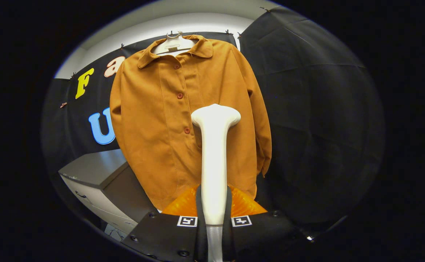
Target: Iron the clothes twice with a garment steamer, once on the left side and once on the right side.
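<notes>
An orange-brown buttoned jacket (161, 120) hangs on a white hanger (174, 43) against the booth's black wall. My gripper (214, 203) is shut on the handle of a white garment steamer (215, 145), both fingers pressing its sides. The steamer stands upright ahead of the fingers. Its wide head (216, 115) sits in front of the jacket's right half, about level with the third button (187, 130). Whether the head touches the cloth I cannot tell.
A grey cabinet (96, 171) with a drawer handle stands low to the left of the jacket. The black cloth wall (314, 127) runs behind and to the right. The jacket's right sleeve (261, 120) hangs loose beside the steamer.
</notes>
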Tool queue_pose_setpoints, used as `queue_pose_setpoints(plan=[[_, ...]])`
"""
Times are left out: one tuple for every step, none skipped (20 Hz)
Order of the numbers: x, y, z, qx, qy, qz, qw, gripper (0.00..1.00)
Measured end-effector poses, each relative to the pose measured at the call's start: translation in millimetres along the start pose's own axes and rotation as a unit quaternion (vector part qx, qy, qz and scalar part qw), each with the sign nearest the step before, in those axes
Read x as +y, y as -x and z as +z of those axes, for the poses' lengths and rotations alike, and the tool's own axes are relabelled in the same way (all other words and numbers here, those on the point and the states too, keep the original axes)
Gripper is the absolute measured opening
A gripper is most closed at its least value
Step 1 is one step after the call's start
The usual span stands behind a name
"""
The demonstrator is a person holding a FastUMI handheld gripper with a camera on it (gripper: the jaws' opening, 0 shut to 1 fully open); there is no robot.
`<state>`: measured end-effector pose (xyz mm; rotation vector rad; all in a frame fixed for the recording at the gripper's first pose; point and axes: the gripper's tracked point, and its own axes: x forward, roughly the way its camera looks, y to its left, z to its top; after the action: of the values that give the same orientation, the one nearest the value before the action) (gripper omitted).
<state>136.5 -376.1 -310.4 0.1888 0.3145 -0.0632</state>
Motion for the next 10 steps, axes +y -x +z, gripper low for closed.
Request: queue_pose_setpoints(plan=[[-1.7,2.0,-8.2,0.007,0.0,-0.002,1.0,0.19],[-3.5,3.6,-14.5,0.013,0.0,-0.004,1.0,0.19],[-4.7,5.5,-20.8,0.021,0.0,-0.006,1.0,0.19],[-5.5,8.0,-26.8,0.027,0.0,-0.008,1.0,0.19],[-6.2,10.7,-33.0,0.034,0.0,-0.009,0.999,0.19],[-6.9,14.8,-37.9,0.039,0.0,-0.011,0.999,0.19],[-7.7,19.3,-40.6,0.041,-0.002,-0.012,0.999,0.19],[-8.4,24.8,-41.5,0.04,-0.005,-0.013,0.999,0.19],[-7.2,30.4,-42.6,0.04,-0.006,-0.012,0.999,0.19],[-5.7,37.7,-44.3,0.038,-0.005,-0.011,0.999,0.19]])
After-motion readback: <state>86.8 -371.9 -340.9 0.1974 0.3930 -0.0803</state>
